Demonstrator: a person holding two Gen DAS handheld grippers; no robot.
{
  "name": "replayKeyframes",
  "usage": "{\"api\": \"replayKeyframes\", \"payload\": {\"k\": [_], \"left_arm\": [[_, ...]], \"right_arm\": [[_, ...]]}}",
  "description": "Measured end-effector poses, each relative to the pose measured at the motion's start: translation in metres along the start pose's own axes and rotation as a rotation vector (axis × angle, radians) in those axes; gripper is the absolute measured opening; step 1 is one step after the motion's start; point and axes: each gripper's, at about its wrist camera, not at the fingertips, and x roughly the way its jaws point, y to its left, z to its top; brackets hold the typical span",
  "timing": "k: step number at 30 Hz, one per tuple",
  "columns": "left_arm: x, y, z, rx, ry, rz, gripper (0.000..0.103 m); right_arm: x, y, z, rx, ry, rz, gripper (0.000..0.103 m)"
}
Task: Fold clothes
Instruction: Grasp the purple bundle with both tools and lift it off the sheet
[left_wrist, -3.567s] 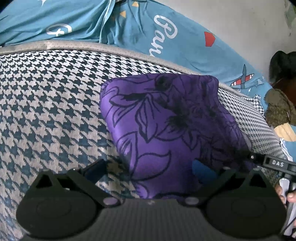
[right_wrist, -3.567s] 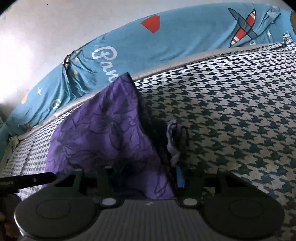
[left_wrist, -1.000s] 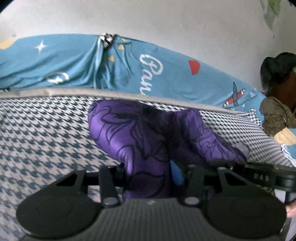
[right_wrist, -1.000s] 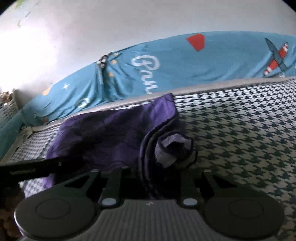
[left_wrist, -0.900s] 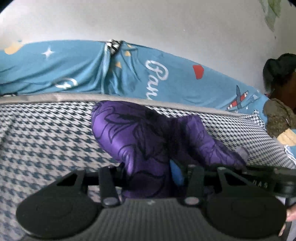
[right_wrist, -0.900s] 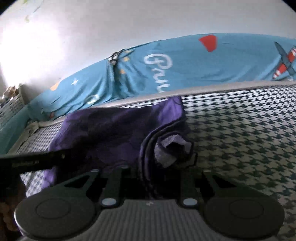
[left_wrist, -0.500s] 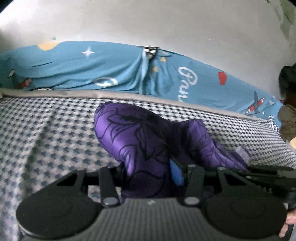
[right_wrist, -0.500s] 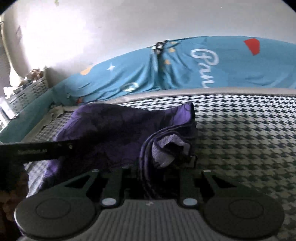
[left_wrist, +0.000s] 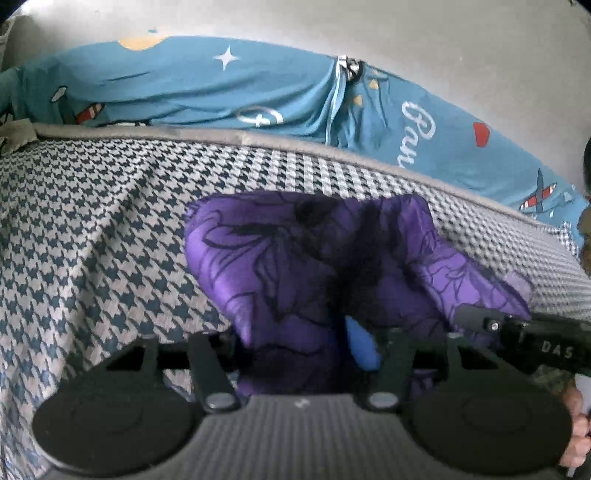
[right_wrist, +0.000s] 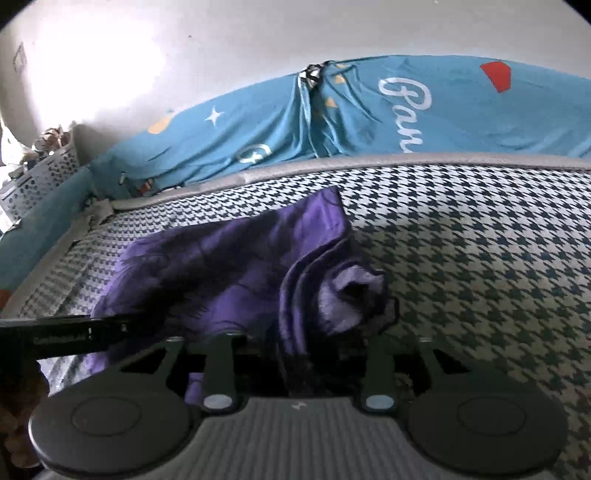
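Observation:
A purple garment with a black flower print (left_wrist: 295, 254) lies folded in a thick bundle on the houndstooth mattress (left_wrist: 92, 236). My left gripper (left_wrist: 306, 343) is at its near left end. Its jaws are opening, and the cloth sits loosely between them, clear of the blue pad (left_wrist: 364, 349). My right gripper (right_wrist: 301, 354) is at the other end of the garment (right_wrist: 229, 266), where a pale inner layer (right_wrist: 351, 291) bulges out. Its jaws are opening too, with cloth between them and the pads hidden. Each view shows the other gripper's black finger (left_wrist: 517, 328) (right_wrist: 74, 336) beside the bundle.
A teal printed sheet (right_wrist: 369, 122) runs along the white wall behind the mattress's grey piped edge (left_wrist: 258, 140). A white perforated basket (right_wrist: 40, 177) stands at the far left. A person's hand (left_wrist: 576, 428) shows at the lower right edge. Bare houndstooth surface lies left and right of the garment.
Both grippers carried the folded garment sideways across the mattress. Over the last half second both pairs of jaws have spread wider and the cloth has slackened between them.

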Motion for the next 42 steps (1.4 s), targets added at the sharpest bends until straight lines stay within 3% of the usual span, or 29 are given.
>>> {"api": "replayKeyframes", "payload": {"k": [2, 6, 11, 23, 27, 30, 34, 38, 42], "left_arm": [[0.004, -0.002, -0.003, 0.004, 0.01, 0.006, 0.073], [0.007, -0.008, -0.009, 0.029, 0.014, 0.009, 0.089], [0.013, -0.009, -0.012, 0.026, 0.031, 0.011, 0.103], [0.025, 0.002, -0.016, -0.049, 0.087, -0.009, 0.103], [0.028, 0.002, -0.016, -0.052, 0.096, -0.009, 0.103], [0.03, 0.001, -0.017, -0.045, 0.094, -0.004, 0.103], [0.031, -0.003, -0.018, -0.027, 0.074, -0.005, 0.101], [0.025, -0.008, -0.019, -0.003, 0.032, -0.022, 0.077], [0.016, -0.002, -0.017, -0.043, 0.001, -0.035, 0.054]], "right_arm": [[0.002, -0.003, -0.001, 0.018, 0.013, -0.014, 0.057], [0.002, -0.013, -0.004, 0.079, 0.032, -0.034, 0.063], [0.005, -0.022, -0.007, 0.119, 0.05, -0.078, 0.066], [0.012, -0.032, -0.006, 0.199, 0.083, -0.045, 0.083], [0.014, -0.031, -0.004, 0.2, 0.08, -0.036, 0.083], [0.017, -0.028, -0.003, 0.188, 0.078, -0.027, 0.078], [0.02, -0.024, -0.002, 0.189, 0.078, 0.013, 0.053], [0.019, -0.019, 0.001, 0.174, 0.067, 0.035, 0.028], [0.014, -0.008, 0.005, 0.135, 0.039, 0.039, 0.024]]}}
